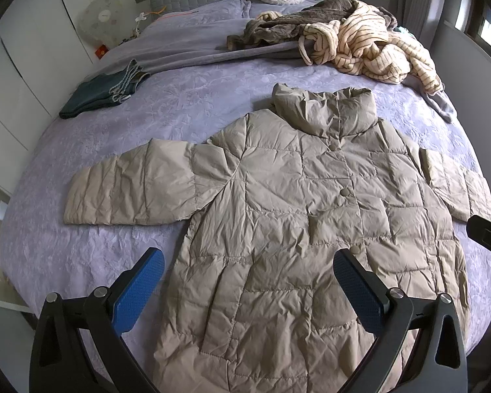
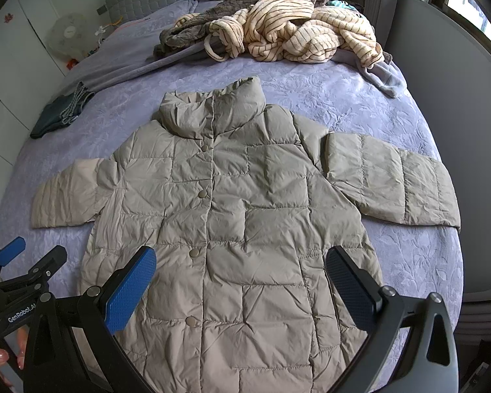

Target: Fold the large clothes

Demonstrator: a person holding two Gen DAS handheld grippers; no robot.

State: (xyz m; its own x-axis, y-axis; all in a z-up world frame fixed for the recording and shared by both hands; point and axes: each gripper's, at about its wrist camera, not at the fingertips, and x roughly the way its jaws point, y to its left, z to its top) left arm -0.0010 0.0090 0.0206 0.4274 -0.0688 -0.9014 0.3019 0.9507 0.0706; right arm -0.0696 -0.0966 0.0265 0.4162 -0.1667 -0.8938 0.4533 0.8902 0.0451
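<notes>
A beige quilted jacket (image 1: pixel 298 216) is spread flat, front up, across the centre of a lavender bed (image 1: pixel 186 95). The left gripper (image 1: pixel 248 281) and right gripper (image 2: pixel 240 276) are held above its lower half, fingers spread wide, nothing gripped.

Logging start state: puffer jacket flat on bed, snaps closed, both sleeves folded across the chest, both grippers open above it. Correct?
Not quite. The puffer jacket has both sleeves spread out to the sides, not folded in; the right wrist view shows it. Rest holds: left gripper and right gripper open.
</notes>
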